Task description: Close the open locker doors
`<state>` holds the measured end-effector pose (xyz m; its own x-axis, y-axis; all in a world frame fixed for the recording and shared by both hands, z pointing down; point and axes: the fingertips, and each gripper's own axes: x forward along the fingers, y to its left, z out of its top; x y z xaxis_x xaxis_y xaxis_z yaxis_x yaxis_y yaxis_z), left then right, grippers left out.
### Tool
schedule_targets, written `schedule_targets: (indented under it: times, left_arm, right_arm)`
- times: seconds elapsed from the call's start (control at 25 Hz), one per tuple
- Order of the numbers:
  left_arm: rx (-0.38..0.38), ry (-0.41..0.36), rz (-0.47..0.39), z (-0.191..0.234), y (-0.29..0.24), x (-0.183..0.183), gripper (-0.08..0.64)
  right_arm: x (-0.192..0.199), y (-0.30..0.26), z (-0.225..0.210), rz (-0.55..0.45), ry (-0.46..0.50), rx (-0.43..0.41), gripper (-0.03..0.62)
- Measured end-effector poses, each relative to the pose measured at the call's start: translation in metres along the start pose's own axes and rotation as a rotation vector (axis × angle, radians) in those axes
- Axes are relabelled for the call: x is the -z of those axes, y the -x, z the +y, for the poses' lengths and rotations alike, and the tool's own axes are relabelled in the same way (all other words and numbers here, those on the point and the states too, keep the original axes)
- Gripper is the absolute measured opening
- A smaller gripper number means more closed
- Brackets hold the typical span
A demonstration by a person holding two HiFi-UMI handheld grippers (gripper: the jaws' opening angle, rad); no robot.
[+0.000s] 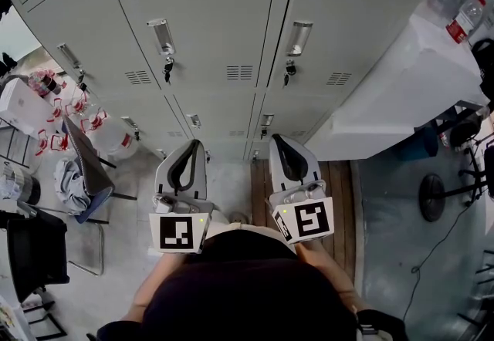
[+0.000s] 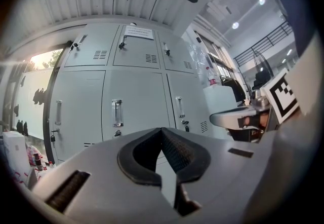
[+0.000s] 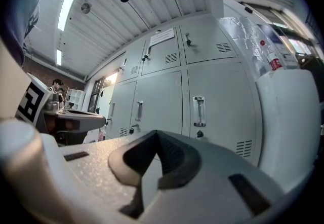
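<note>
A bank of grey lockers (image 1: 208, 31) fills the wall ahead, and every door I can see lies flush and closed, with handles (image 1: 162, 37) and keys in the locks. My left gripper (image 1: 195, 144) and right gripper (image 1: 279, 139) are held side by side, level, a short way from the lower doors and touching nothing. Both are shut, with nothing between their tips. In the left gripper view the left gripper (image 2: 162, 129) faces a middle-row door (image 2: 134, 104). In the right gripper view the right gripper (image 3: 157, 132) faces another door (image 3: 217, 111).
A white cabinet (image 1: 401, 92) with a plastic bottle (image 1: 465, 19) on top stands right of the lockers. At the left are water jugs (image 1: 108, 135) and a chair (image 1: 85, 170) with cloth on it. A wooden platform (image 1: 340, 208) and a round stand base (image 1: 432, 197) are at the right.
</note>
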<state>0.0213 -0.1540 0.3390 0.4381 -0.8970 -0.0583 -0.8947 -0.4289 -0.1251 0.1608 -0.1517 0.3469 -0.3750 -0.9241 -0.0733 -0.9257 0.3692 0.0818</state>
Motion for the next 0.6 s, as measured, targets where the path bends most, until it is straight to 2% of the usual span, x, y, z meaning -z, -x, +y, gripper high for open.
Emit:
schedule_targets:
  times: [0.6]
  left_arm:
    - [0.008, -0.001, 0.013, 0.0058, -0.0022, 0.0036, 0.000]
  right_arm:
    - [0.0047, -0.0102, 0.0057, 0.011, -0.004, -0.001, 0.001]
